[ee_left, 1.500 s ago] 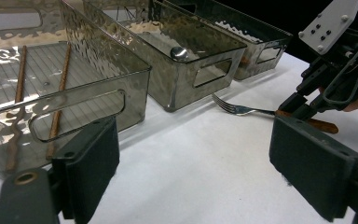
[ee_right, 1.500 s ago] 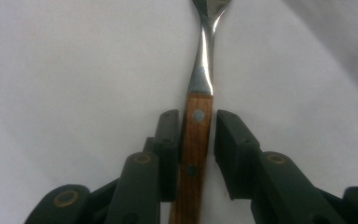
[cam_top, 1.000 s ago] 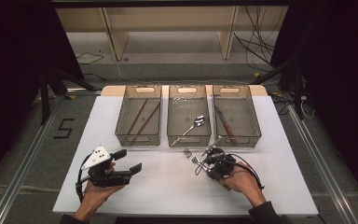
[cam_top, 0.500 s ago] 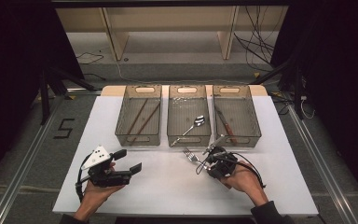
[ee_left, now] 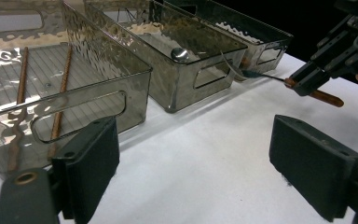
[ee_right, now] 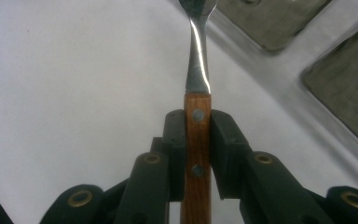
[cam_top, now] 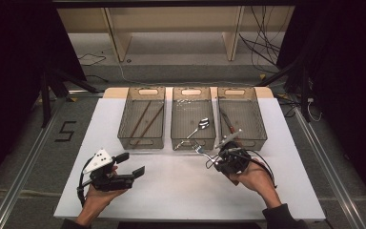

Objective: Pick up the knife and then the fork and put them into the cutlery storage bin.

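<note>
The right gripper (ee_right: 197, 140) has its jaws clenched on the fork's (ee_right: 197, 74) wooden handle.

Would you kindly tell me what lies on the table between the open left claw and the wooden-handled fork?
Nothing: between the left claw and the wooden-handled metal fork lies bare white tabletop, as the high view and left gripper view show.
</note>
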Available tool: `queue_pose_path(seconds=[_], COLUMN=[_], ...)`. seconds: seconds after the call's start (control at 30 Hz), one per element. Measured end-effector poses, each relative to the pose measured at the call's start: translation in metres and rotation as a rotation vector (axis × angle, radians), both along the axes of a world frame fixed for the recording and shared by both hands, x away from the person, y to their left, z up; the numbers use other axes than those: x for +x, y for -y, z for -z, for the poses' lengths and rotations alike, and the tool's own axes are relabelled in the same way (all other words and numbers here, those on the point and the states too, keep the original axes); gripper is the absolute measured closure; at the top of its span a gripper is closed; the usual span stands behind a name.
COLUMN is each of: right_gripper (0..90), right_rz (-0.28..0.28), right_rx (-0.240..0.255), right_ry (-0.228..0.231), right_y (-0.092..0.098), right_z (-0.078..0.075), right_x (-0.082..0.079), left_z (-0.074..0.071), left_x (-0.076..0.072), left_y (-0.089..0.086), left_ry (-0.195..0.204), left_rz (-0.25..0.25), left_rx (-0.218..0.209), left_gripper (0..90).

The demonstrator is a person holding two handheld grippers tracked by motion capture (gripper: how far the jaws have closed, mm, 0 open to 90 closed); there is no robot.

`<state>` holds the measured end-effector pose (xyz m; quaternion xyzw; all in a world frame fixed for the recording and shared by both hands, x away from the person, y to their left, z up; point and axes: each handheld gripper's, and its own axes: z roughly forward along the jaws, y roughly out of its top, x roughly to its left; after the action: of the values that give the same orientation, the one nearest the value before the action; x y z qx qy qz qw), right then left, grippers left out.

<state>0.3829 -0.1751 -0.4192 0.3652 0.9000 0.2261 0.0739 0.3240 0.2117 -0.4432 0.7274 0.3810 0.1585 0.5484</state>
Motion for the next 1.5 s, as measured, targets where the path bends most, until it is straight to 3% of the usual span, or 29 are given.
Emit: queue_pose_path(seconds=[0.87, 1.5], right_gripper=[77.5, 77.5], right_rz=[0.089, 0.155], right_rx=[0.093, 0.102], right_ry=[0.093, 0.146], right_y=[0.026, 0.038], right_z=[-0.030, -0.049], right_x=[0.021, 0.048], left_z=[0.000, 0.000], left_x=[0.000, 0.000], left_y=[-0.001, -0.001], left_ry=[0.003, 0.006], left_rz=[-0.007, -0.008], left_rx=[-0.001, -0.007], left_gripper=[15.5, 15.5])
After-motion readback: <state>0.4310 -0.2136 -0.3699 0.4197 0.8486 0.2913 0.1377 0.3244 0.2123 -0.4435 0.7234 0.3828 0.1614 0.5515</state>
